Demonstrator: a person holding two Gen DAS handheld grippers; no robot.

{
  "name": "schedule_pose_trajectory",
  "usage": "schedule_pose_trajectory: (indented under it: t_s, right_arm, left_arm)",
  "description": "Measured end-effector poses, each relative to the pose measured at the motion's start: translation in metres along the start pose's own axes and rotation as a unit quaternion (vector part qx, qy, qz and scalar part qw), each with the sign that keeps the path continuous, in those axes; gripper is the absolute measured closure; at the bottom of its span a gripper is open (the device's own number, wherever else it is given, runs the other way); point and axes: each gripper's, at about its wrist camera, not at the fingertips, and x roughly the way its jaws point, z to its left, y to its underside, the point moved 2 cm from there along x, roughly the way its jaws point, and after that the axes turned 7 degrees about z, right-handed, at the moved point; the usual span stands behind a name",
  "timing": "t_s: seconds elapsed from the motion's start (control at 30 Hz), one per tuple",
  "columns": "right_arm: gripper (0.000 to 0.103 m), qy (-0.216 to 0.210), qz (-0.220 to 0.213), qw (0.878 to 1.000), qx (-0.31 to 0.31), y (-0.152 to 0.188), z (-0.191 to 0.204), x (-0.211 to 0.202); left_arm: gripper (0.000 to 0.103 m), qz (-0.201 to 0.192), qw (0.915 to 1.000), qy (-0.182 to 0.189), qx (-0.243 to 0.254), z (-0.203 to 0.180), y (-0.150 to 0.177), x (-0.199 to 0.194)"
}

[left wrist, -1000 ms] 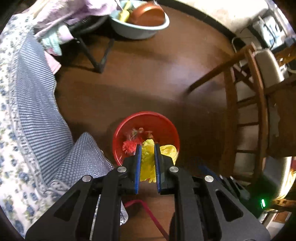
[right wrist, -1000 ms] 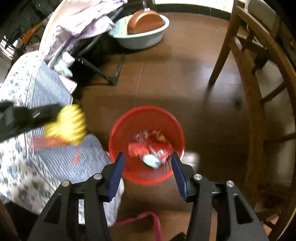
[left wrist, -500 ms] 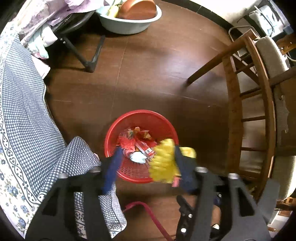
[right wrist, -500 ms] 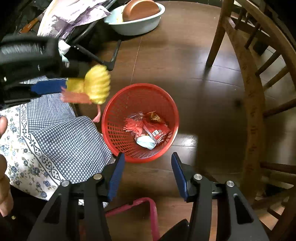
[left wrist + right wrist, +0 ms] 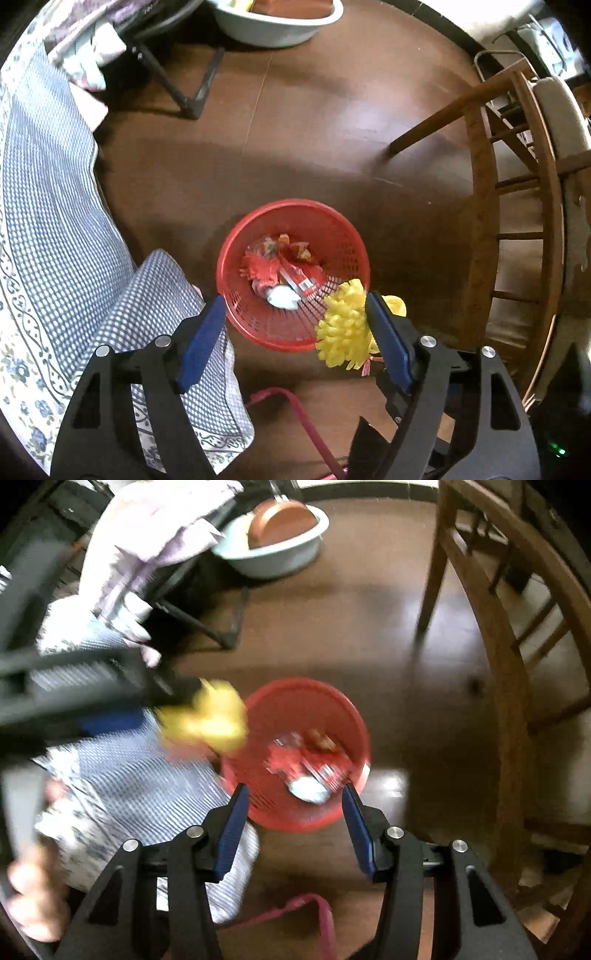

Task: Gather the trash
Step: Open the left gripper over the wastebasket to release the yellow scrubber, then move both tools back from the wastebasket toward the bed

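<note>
A red mesh basket (image 5: pixel 332 218) stands on the brown floor with red wrappers (image 5: pixel 288 266) and a white scrap (image 5: pixel 282 295) inside. My left gripper (image 5: pixel 293 299) hangs over the basket's near rim, its jaws opening wide. A yellow frilly piece of trash (image 5: pixel 343 332) clings to the right finger only, over the rim's edge; the left pad is well clear of it. In the right wrist view the same yellow piece (image 5: pixel 210 720) shows blurred beside the basket (image 5: pixel 295 683). My right gripper (image 5: pixel 294 790) stands open above the basket's near side with nothing between its fingers.
A blue checked cloth (image 5: pixel 55 221) drapes down on the left, close to the basket. A wooden chair (image 5: pixel 480 184) stands on the right. A pale basin (image 5: pixel 273 29) and a black folding stand (image 5: pixel 192 103) lie beyond. A pink cord (image 5: pixel 295 406) runs below. A hand (image 5: pixel 33 897) shows low left.
The left gripper's jaws went from shut on the yellow piece to wide apart, and it sank toward the basket. The yellow piece now rests against one finger. The right gripper stayed half open.
</note>
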Motion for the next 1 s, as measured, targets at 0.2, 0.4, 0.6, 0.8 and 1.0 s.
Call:
schedule_pose_trajectory:
  t_s: [0.2, 0.4, 0.6, 0.8, 1.0]
  right_arm:
    - [0.052, -0.014, -0.02, 1.0, -0.01, -0.009, 0.014, -0.006]
    - [0.052, -0.009, -0.025, 1.0, -0.01, -0.014, 0.017, -0.005]
    - [0.052, 0.002, -0.014, 1.0, -0.001, -0.016, 0.012, 0.008]
    - [0.052, 0.008, -0.008, 1.0, 0.0, -0.017, 0.011, 0.016]
    - [0.052, 0.012, -0.005, 1.0, -0.001, -0.014, 0.008, 0.013]
  left_arm:
    - [0.028, 0.01, 0.9999, -0.006, -0.007, 0.002, 0.0, 0.006]
    - [0.023, 0.027, 0.9996, 0.004, 0.0, -0.002, 0.001, 0.011]
    - [0.016, 0.032, 0.9994, 0.015, 0.008, -0.004, 0.002, 0.01]
    - [0.014, 0.035, 0.9993, 0.012, 0.011, -0.005, 0.002, 0.012]
    - [0.014, 0.031, 0.9994, 0.011, 0.007, -0.005, 0.001, 0.011]
